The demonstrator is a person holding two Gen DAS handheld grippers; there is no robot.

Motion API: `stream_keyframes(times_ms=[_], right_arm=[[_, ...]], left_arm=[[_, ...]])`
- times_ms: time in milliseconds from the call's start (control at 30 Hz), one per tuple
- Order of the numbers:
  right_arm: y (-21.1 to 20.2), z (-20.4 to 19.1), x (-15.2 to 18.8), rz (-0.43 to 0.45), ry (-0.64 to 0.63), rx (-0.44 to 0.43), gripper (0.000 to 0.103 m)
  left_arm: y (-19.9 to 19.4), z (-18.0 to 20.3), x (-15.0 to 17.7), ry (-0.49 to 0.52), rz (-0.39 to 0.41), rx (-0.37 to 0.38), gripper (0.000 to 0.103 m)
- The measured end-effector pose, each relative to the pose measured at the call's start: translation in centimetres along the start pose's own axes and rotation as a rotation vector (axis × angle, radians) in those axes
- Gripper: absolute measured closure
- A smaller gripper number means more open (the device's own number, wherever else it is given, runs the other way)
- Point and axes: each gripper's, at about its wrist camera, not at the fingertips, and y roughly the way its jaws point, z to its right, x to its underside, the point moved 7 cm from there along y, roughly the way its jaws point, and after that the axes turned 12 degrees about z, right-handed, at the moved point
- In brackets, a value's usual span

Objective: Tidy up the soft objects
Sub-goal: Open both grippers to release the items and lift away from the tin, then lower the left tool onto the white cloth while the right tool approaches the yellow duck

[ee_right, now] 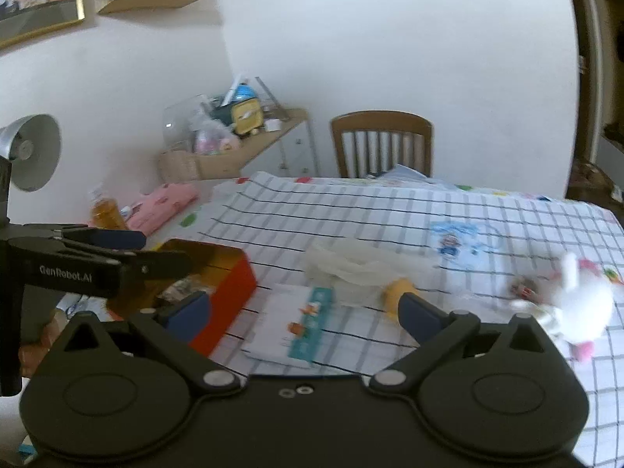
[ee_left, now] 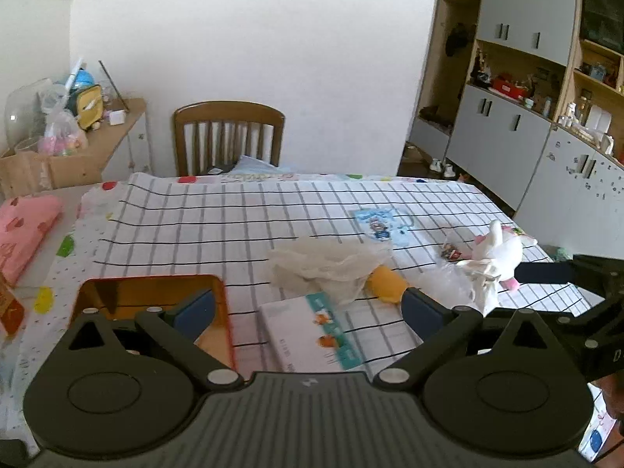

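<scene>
A white plush toy with pink feet (ee_left: pixel 499 251) (ee_right: pixel 581 304) lies at the right of the checked tablecloth (ee_left: pixel 195 226). A yellow soft thing (ee_left: pixel 386 282) (ee_right: pixel 399 290) pokes out from under a crumpled white wrap (ee_left: pixel 327 263) (ee_right: pixel 351 263) mid-table. An open orange box (ee_left: pixel 148 292) (ee_right: pixel 218 284) stands at the near left. My left gripper (ee_left: pixel 308 308) is open above the near table, empty. My right gripper (ee_right: pixel 304 308) is open too, holding nothing. One right-gripper finger (ee_left: pixel 546 273) reaches close behind the plush.
A white booklet (ee_left: pixel 308 331) (ee_right: pixel 296 323) lies in front of both grippers. A blue card (ee_left: pixel 380 226) and a small wrapped item (ee_left: pixel 451 252) sit farther back. Folded pink cloth (ee_left: pixel 23 234) and a bottle (ee_right: pixel 105 210) are at the left, a chair (ee_left: pixel 228 132) behind.
</scene>
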Motion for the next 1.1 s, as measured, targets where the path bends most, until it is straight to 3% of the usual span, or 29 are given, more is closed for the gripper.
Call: stream_keyframes(times_ms=[267, 467, 767, 1100], right_arm=[[-1.3, 4.6, 0.9, -0.002, 0.021, 0.084, 0.001], [-0.6, 6.5, 1.4, -0.03, -0.004, 0.089, 0.001], [3.1, 7.6, 1.1, -0.067, -0.039, 0.029, 0.001], [8.7, 7.3, 2.3, -0.135, -0.076, -0.045, 0.002]], left_arm=[[4.1, 2.2, 0.1, -0.03, -0.038, 0.004, 0.001], [7.6, 2.9, -0.1, -0.009, -0.073, -0.03, 0.001], [12.9, 3.2, -0.4, 0.056, -0.086, -0.119, 0.001], [18.3, 2.5, 0.6, 0.021, -0.132, -0.121, 0.001]])
